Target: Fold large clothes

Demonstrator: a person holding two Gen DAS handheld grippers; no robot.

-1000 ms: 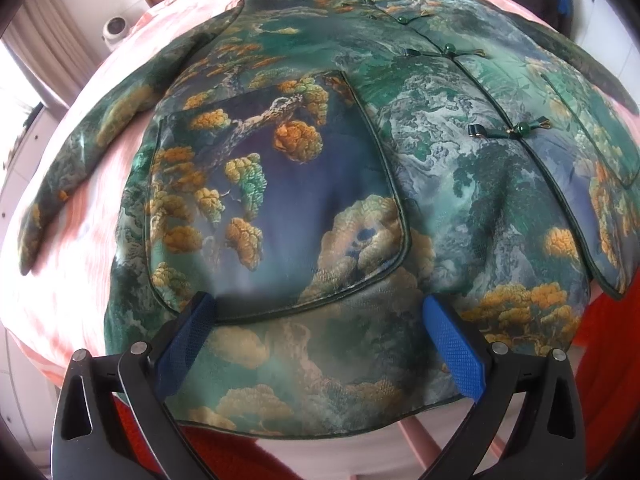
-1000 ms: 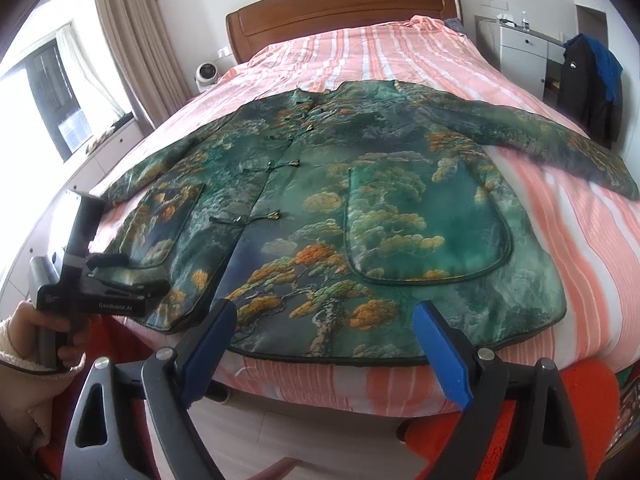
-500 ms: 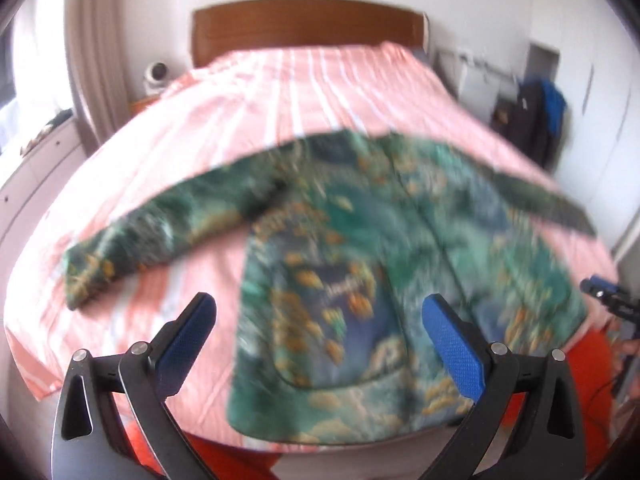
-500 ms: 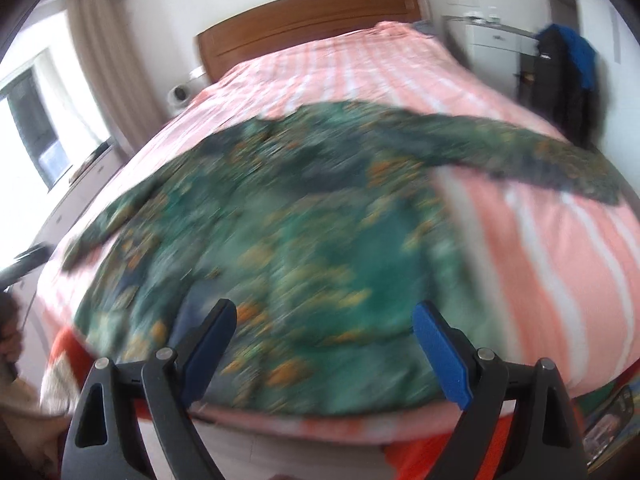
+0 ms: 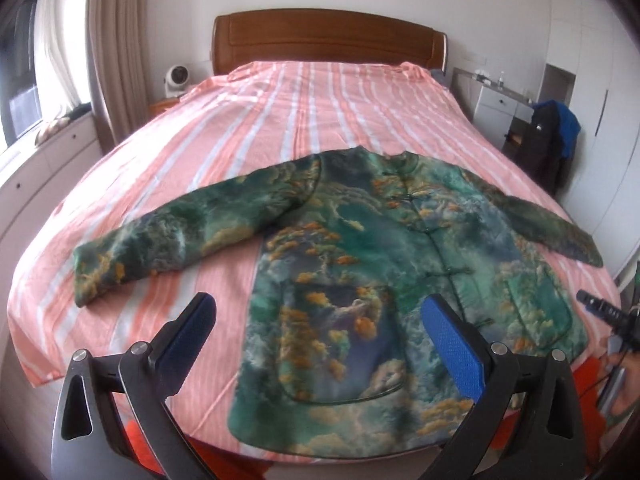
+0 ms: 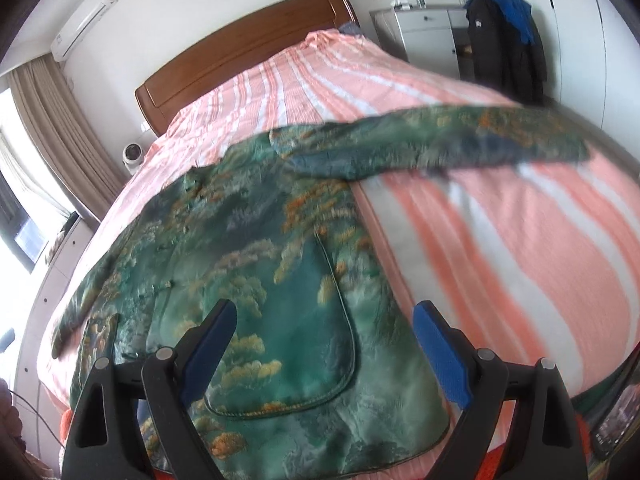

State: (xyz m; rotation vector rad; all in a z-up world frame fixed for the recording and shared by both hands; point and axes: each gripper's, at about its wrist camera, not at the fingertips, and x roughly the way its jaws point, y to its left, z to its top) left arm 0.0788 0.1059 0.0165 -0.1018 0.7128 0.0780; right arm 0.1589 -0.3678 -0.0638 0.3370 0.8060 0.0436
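A green jacket [image 5: 360,264] with a gold tree and cloud print lies flat, front up, on the pink striped bed [image 5: 320,112]. Both sleeves are spread out to the sides, and its hem reaches the near edge. My left gripper [image 5: 320,320] is open, held above the hem over the left pocket, with nothing between its blue pads. The right wrist view shows the same jacket [image 6: 260,280] and its right sleeve [image 6: 460,144]. My right gripper [image 6: 324,332] is open above the right pocket and holds nothing. It also shows at the left wrist view's right edge, in a hand [image 5: 620,372].
A wooden headboard [image 5: 328,40] stands at the far end. A white fan [image 5: 176,78] sits on the left nightstand, with curtains [image 5: 116,40] and a window beyond. On the right are a white dresser [image 5: 500,104] and hanging dark clothes [image 5: 552,136]. Red-orange fabric [image 5: 208,460] lies below the near bed edge.
My left gripper rose and drew back from the hem, so the whole jacket and bed now show. My right gripper slid to the right and rolled, tilting its view. Both stayed open.
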